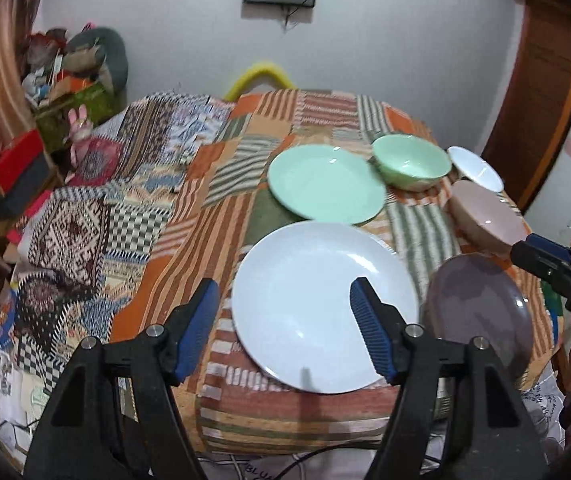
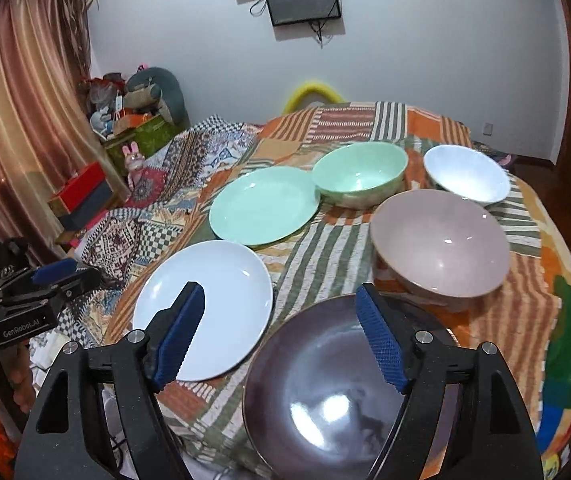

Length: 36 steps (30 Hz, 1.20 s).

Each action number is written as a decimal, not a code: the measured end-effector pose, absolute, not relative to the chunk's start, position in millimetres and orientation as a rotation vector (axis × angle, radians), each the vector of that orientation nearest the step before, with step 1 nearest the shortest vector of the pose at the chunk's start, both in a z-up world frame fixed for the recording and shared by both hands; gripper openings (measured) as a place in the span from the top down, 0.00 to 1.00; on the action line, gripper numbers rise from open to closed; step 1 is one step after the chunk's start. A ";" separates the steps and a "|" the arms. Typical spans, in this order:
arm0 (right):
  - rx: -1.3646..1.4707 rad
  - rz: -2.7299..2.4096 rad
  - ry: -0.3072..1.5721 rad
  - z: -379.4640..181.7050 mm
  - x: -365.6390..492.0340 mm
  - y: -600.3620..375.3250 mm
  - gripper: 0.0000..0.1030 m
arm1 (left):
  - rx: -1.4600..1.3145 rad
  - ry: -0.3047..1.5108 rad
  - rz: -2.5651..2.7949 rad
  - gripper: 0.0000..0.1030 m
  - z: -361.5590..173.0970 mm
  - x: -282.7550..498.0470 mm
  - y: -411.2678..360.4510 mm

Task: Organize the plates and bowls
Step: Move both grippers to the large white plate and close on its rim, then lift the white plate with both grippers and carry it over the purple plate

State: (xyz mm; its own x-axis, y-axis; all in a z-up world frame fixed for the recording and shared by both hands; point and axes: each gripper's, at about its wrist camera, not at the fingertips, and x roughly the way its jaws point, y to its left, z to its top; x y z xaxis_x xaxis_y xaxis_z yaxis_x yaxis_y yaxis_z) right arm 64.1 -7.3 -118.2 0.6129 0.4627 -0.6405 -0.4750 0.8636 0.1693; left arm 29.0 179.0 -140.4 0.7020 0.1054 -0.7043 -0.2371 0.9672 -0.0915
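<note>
The dishes looked glossy and rigid, probably ceramic or melamine though the fisheye blur left that unsure, so they would likely be slippery between rubber pads and liable to chip if knocked together; the surest hold seemed to be a pinch across a rim, one pad inside and one beneath. On the patchwork tablecloth [image 2: 325, 248] sat three plates and three bowls: a white plate [image 1: 325, 312] near the front edge, a mint-green plate [image 2: 263, 206] beyond it, and a dark purple plate [image 2: 325, 392] at the near right. Behind the purple plate stood a pink bowl [image 2: 441, 240], with a mint-green bowl [image 2: 359, 174] just beside the green plate and a white bowl [image 2: 465, 174] at the far right. The left gripper [image 1: 285, 328] hovered over the white plate with its jaws spread wide and nothing between them. The right gripper [image 2: 281, 332] hung above the near rim of the purple plate, likewise spread and empty. Each plate was shallow and wide, each bowl deeper with a narrow foot.
</note>
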 end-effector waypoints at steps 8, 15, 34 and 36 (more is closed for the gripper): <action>-0.034 0.561 0.831 -144.7 86.2 20.9 0.27 | -0.223 0.853 0.217 0.34 -183.0 47.0 207.3; -0.091 0.584 0.901 -167.5 100.3 45.0 0.27 | -0.267 0.905 0.226 0.35 -212.7 61.3 227.0; -0.084 0.579 1.045 -203.1 126.6 56.9 0.68 | -0.343 0.947 0.156 0.71 -247.1 79.0 240.0; -0.081 0.581 1.052 -204.7 127.7 56.5 0.75 | -0.345 0.952 0.135 0.73 -248.6 79.8 237.5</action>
